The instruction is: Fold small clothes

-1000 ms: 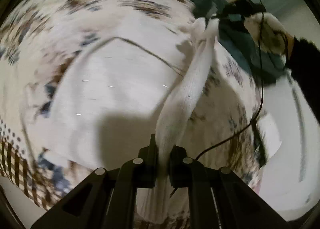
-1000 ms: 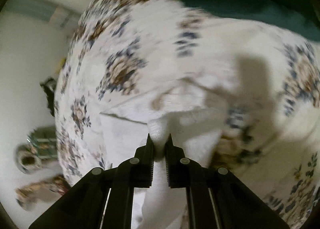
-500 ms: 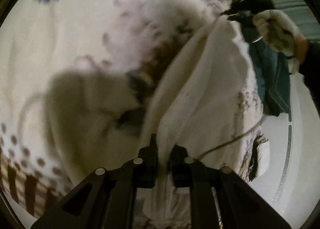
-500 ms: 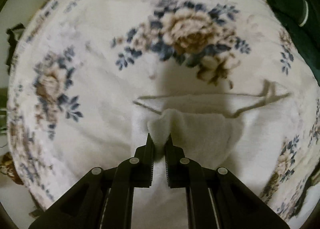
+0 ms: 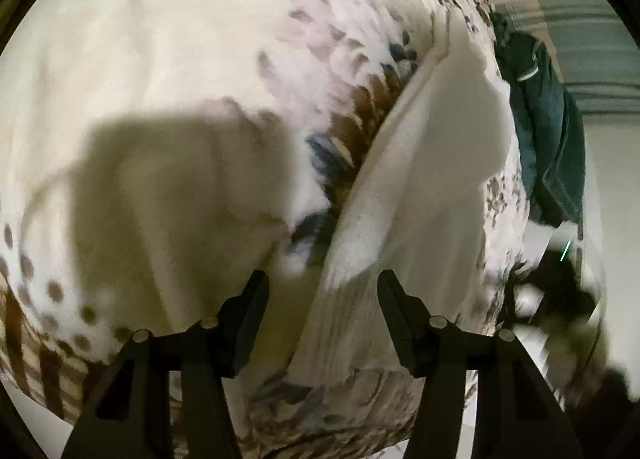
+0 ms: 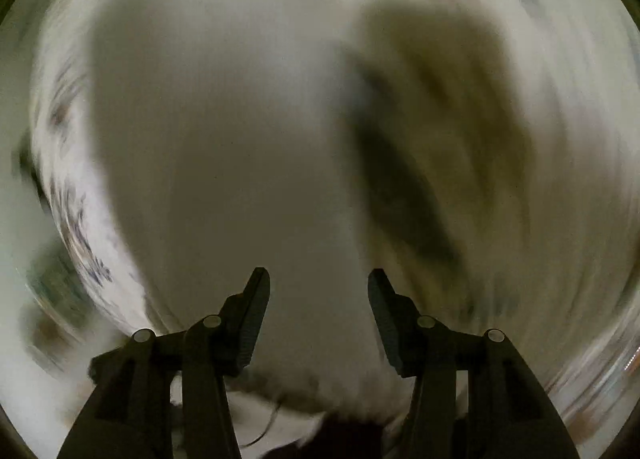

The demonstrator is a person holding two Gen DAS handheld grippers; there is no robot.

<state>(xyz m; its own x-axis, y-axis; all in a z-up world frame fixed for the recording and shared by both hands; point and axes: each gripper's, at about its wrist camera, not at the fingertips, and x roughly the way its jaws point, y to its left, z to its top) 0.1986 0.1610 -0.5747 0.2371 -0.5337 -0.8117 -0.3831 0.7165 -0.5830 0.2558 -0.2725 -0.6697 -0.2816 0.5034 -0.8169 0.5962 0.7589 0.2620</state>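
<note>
A small white garment (image 5: pixel 432 179) lies folded on a floral blanket (image 5: pixel 180 59), running from between my fingers up to the right. My left gripper (image 5: pixel 322 279) is open, its fingers apart on either side of the garment's near end. My right gripper (image 6: pixel 319 279) is open and empty; its view is heavily blurred, and a pale white surface that may be the garment (image 6: pixel 240 139) fills it.
A dark teal garment (image 5: pixel 548 139) lies at the blanket's right edge. A dark blurred shape (image 5: pixel 560 291), perhaps the other hand, is at the lower right. The blanket's checked border (image 5: pixel 36 371) is at the lower left.
Both grippers have opened and let go of the white garment, which now lies folded on the blanket. The right gripper is moving fast, blurring its view.
</note>
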